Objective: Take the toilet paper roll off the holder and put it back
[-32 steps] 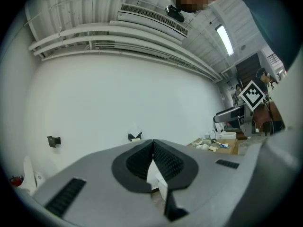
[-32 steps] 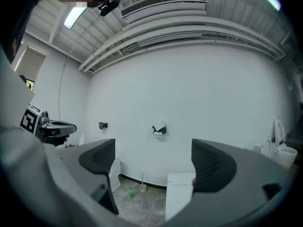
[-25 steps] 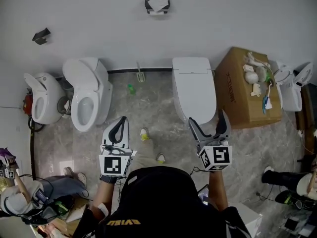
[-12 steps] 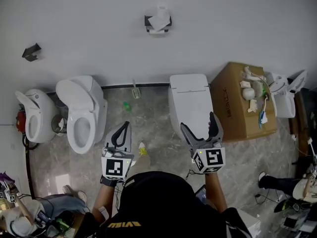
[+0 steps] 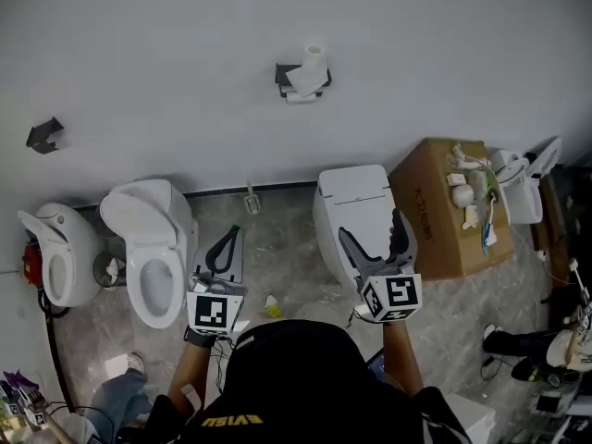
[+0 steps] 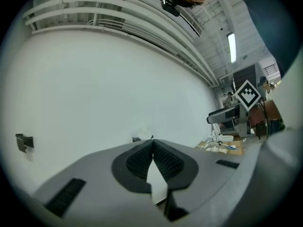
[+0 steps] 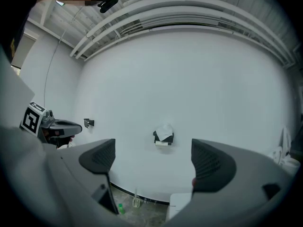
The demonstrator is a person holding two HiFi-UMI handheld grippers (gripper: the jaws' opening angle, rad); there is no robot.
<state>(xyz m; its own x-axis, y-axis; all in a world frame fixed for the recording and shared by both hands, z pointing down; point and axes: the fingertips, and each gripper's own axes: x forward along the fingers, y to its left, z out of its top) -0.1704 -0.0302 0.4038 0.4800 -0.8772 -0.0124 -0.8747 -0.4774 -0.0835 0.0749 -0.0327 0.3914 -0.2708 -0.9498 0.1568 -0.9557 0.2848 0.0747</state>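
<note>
Toilet paper roll [image 5: 314, 55] is standing high on the white wall, on top of the black holder [image 5: 294, 78], with a loose sheet hanging down over the holder's front. A smaller white piece is showing under the holder, too small to tell what it is. Both grippers are hanging well apart from the roll, so the step in hand looks like the reach.

The left gripper [image 5: 232, 232] is pointing at the wall with its jaws pressed together and nothing between them. It would have to open before it could help, perhaps by steadying the holder.

The right gripper [image 5: 372, 228] is holding its jaws wide apart and empty. In the right gripper view, the roll [image 7: 164, 131] is sitting almost centred between the two pads [image 7: 98, 157], so this claw looks better placed to take it.

Doing it well means carrying that claw up and forward while keeping the roll centred. The pads should close across the roll's round sides, not on the loose sheet, which would probably just unwind. The closed toilet [image 5: 356, 213] is standing under the holder, so the reach is going over it.
</note>
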